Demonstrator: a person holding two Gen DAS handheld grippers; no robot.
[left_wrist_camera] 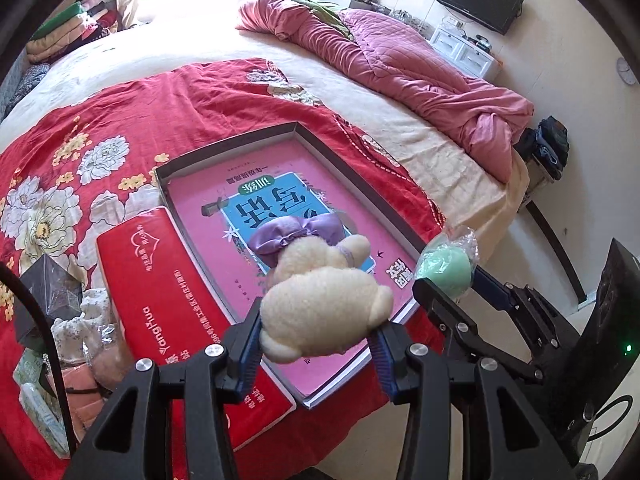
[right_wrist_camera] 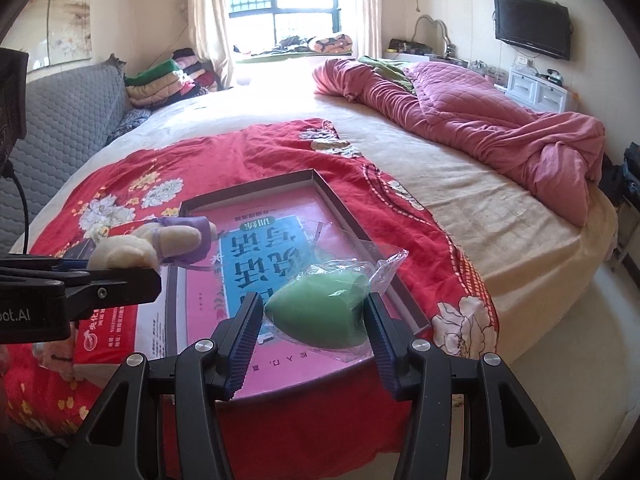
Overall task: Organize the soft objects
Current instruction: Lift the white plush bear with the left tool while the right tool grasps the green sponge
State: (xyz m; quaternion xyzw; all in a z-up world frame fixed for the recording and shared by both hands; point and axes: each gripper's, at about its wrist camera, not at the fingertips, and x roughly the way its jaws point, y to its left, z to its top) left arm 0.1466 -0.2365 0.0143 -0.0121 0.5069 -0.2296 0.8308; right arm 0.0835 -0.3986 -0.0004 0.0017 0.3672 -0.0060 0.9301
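The cream plush toy is clamped in the left gripper and the bagged green sponge in the right gripper, both above the tray; lowering and release are judged next

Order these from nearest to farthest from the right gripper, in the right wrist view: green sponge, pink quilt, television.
1. Green sponge, wrapped in plastic, between the right gripper fingers.
2. Pink quilt, heaped on the bed's far right side.
3. Television, on the far wall, upper right.
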